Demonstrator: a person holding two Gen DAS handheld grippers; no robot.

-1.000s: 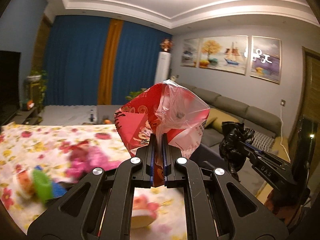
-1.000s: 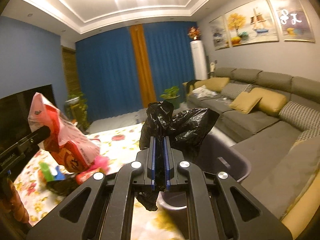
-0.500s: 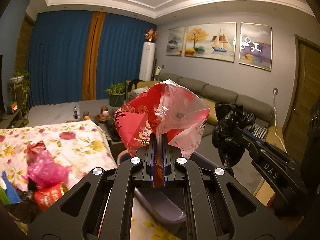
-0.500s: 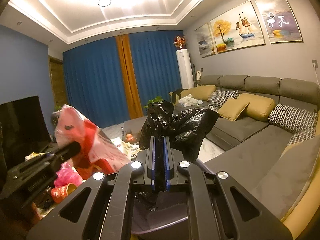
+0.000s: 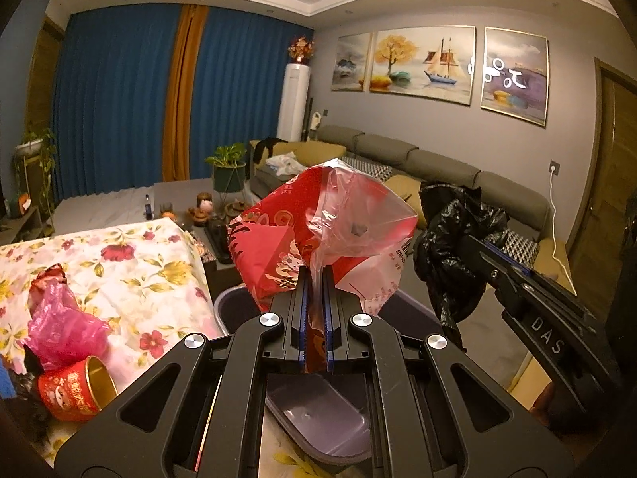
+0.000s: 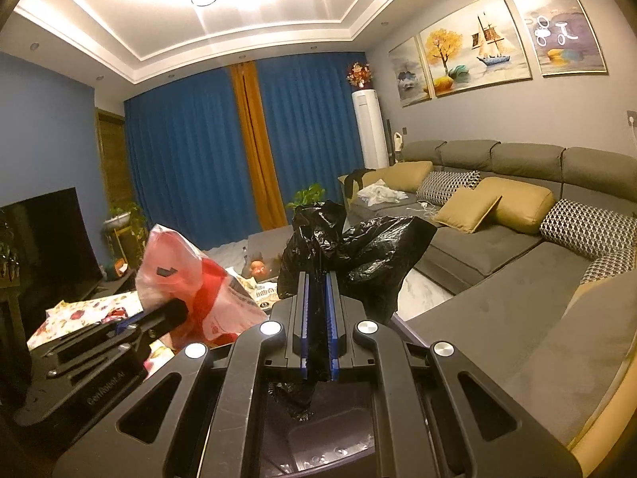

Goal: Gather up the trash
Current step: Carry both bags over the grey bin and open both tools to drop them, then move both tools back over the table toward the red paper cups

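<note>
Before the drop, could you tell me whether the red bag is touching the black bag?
Apart: the left wrist view shows sofa between the red bag and the black bag.

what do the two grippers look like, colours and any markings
Both are matte black plastic with angular cut-out linkage arms and round silver bolt heads. The left gripper and right gripper each have narrow blue ridged finger pads. White embossed lettering reading "DAS" shows on the right gripper's side in the left wrist view.
</note>
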